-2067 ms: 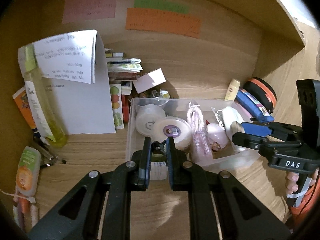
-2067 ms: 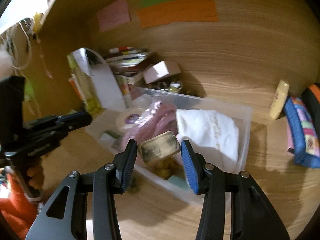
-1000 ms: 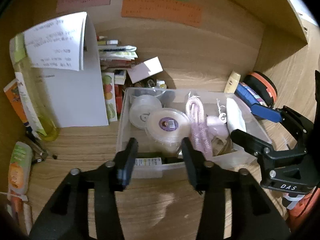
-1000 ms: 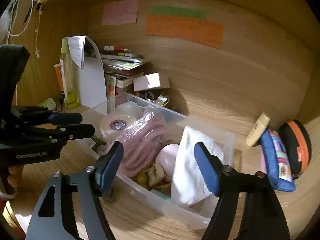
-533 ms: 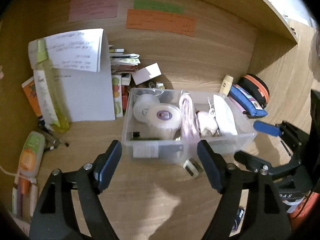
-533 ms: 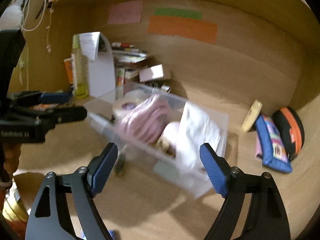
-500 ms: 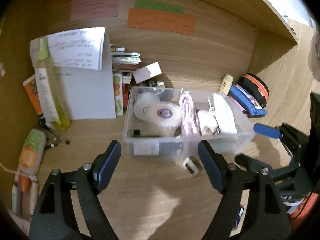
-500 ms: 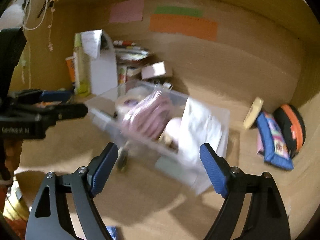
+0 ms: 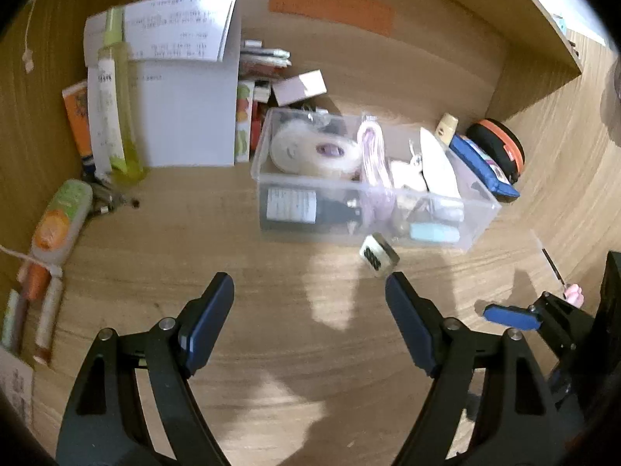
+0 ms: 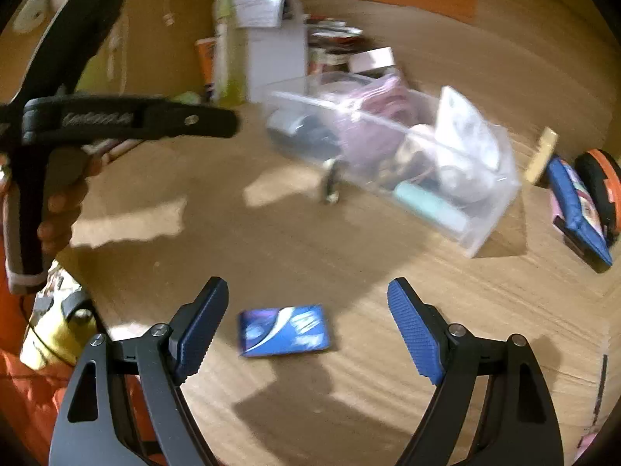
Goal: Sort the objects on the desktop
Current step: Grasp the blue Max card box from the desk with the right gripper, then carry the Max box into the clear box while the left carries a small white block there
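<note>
A clear plastic bin (image 9: 477, 213) holds tape rolls, a pink coiled cord, a white cloth and small items; it also shows in the right wrist view (image 10: 485, 233). A small cream block (image 9: 378, 257) lies on the desk just in front of it. A blue card pack (image 10: 285, 330) lies flat between the right gripper's fingers. My left gripper (image 9: 310, 322) is open and empty, back from the bin. My right gripper (image 10: 306, 326) is open and empty above the blue pack.
A yellow bottle (image 9: 114, 105) and a white paper stand (image 9: 182, 116) are at the left. A blue pouch (image 9: 483, 165) and an orange-black case (image 9: 500, 145) are at the right. Tubes (image 9: 58, 217) lie at the far left. A pen (image 9: 551, 264) lies at the right.
Both grippers have pulled back from the bin and opened wider. The cream block the right gripper held earlier now lies in front of the bin. The blue pack has come into view.
</note>
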